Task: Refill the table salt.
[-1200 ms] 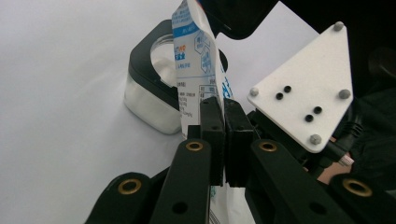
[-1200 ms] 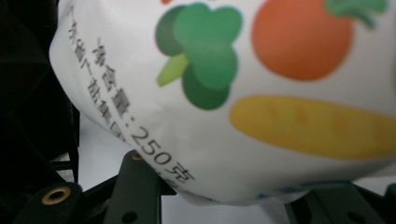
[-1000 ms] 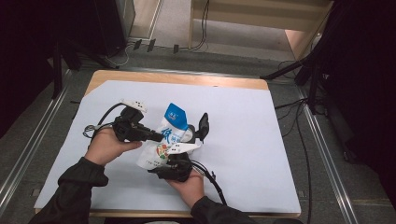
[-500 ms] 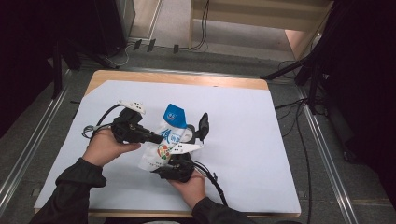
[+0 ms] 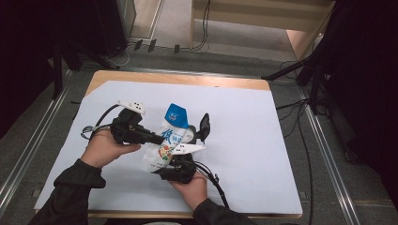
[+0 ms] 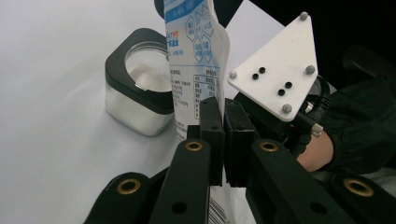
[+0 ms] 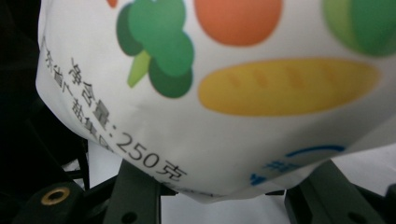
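White tabletop (image 5: 263,140) | left gripper (image 6: 223,140) fingers pinch bag (image 6: 196,56) edge | right gripper (image 5: 180,161) fingers clasp bag bottom

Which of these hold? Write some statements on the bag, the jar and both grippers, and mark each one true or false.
1. The left gripper is shut on the edge of the bag. True.
2. The right gripper grips the bag's wide lower end. True; the bag bulges between its jaws.
3. The bag lies flat on the table. False; both grippers hold it up, blue top end tilted away from the person.
4. The square jar has a red lid. False; its lid is black with a clear window.
5. The jar stands on the table beside the bag. True.
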Tool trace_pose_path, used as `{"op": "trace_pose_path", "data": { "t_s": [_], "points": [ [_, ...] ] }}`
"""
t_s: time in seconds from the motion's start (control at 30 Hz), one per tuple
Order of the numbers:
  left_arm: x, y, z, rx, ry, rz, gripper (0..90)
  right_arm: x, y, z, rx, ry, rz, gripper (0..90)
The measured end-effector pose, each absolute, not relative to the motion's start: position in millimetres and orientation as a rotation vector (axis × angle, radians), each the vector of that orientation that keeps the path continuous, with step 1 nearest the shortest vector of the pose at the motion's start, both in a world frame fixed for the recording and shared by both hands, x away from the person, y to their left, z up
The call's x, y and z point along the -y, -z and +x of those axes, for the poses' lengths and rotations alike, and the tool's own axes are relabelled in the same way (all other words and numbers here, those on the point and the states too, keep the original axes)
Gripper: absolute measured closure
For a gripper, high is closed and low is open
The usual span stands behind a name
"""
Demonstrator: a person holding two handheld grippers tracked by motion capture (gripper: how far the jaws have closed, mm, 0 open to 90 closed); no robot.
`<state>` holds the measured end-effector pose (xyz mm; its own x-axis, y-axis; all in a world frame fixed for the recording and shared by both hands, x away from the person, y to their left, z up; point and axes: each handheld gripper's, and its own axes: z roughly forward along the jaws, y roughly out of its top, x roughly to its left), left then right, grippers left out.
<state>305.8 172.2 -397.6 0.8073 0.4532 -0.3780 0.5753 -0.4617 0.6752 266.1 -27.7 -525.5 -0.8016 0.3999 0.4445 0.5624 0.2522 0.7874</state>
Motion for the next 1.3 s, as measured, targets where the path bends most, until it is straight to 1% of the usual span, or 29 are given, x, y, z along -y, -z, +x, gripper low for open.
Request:
{"op": "trace_pose_path", "data": {
  "t_s": [0.57,1.3],
  "points": [
    [-176,390,302,-0.715,0.205,2.11,90.0,32,518,267,2.379,1.621,-0.931,60.2],
    [-183,381,299,-0.682,0.18,2.074,89.8,38,511,273,2.355,1.657,-0.97,61.5]
  ]
}}
